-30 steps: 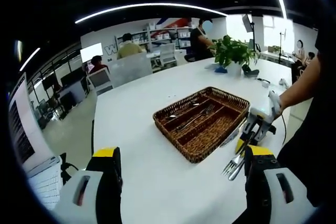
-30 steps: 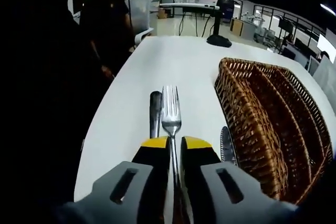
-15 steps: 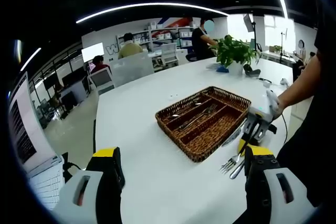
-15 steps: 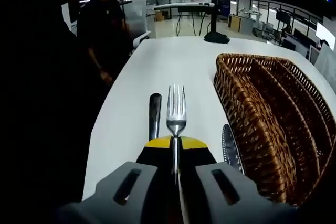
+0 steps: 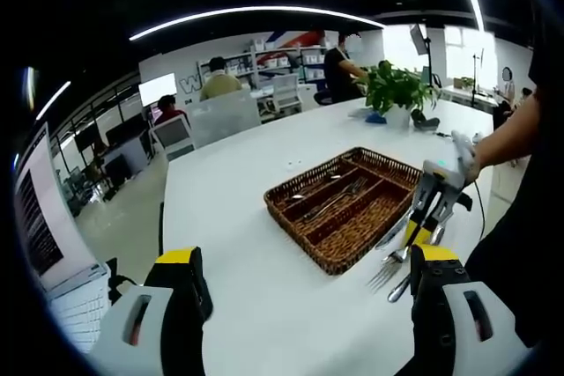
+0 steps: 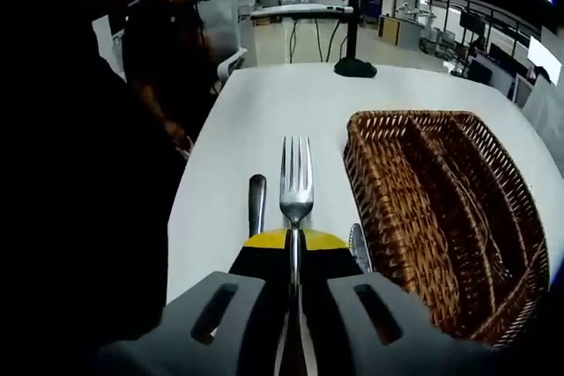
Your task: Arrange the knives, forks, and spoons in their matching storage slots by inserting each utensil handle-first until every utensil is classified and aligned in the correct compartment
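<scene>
A brown wicker basket (image 5: 302,233) with long compartments stands on the white table (image 5: 238,217); several utensils (image 5: 339,198) lie in its middle slots. My right gripper (image 6: 295,239) is shut on a silver fork (image 6: 295,178), tines pointing forward, held above the table just left of the basket (image 6: 388,200). Beneath it on the table lie a dark-handled utensil (image 6: 256,204) and a knife (image 6: 359,248). In the left gripper view the right gripper (image 5: 421,222) holds the fork (image 5: 388,270) beside the basket's near corner. My left gripper (image 5: 304,257) is open, well back from the basket.
A potted plant (image 5: 397,85) stands at the table's far end. A person's arm (image 5: 520,134) reaches in from the right. Several people sit or stand at desks beyond the table. A monitor stand (image 6: 355,66) sits at the far table edge.
My right gripper went from slightly apart around the fork to shut on it, then lifted it off the table. The left gripper stayed open and barely moved.
</scene>
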`<state>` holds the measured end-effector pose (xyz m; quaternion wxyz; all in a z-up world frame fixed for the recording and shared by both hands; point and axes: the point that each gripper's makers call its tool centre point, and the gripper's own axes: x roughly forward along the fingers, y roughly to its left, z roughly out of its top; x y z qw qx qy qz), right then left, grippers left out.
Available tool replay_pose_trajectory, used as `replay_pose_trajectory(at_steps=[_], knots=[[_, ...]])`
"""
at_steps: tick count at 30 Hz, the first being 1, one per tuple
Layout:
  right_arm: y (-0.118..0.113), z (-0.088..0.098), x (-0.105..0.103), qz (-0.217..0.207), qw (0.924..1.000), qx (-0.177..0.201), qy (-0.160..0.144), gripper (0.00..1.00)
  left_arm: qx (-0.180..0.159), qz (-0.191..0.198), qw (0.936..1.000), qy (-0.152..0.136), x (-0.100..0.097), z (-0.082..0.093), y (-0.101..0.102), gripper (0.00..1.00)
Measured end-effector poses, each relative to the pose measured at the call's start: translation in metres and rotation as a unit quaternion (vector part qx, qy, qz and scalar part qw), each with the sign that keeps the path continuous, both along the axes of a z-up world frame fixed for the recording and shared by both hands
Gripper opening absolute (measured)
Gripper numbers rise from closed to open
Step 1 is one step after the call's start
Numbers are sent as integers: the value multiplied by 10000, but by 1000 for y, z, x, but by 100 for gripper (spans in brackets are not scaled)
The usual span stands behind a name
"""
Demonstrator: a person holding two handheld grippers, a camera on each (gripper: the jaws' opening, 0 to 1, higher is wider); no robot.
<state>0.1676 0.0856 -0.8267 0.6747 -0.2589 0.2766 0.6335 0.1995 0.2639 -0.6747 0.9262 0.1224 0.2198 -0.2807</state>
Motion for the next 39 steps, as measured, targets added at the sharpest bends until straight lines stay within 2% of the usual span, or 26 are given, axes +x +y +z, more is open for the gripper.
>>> replay_pose_trajectory(at_steps=[9,13,21,26,33,37,39], knots=[[-9,27,10,-67,9997,-190,-167,0,-5,-51,10000,-28,3,0,-3,100],[-9,43,14,-158,9996,-102,-223,0,4,-71,10000,-39,4,1,-5,100],[-10,61,9,-128,9995,-134,-274,0,43,-116,9999,-66,1,3,-6,100],[-16,96,10,-105,9988,-215,-435,0,81,-127,9999,-47,-4,3,-6,100],[-13,131,10,30,9969,-304,-730,0,89,-251,9996,-59,-11,8,-17,100],[-13,141,11,118,9942,-508,-946,0,69,-278,9996,-6,-13,9,-20,100],[-13,145,11,122,9939,-543,-953,0,70,-289,9996,9,-13,9,-20,100]])
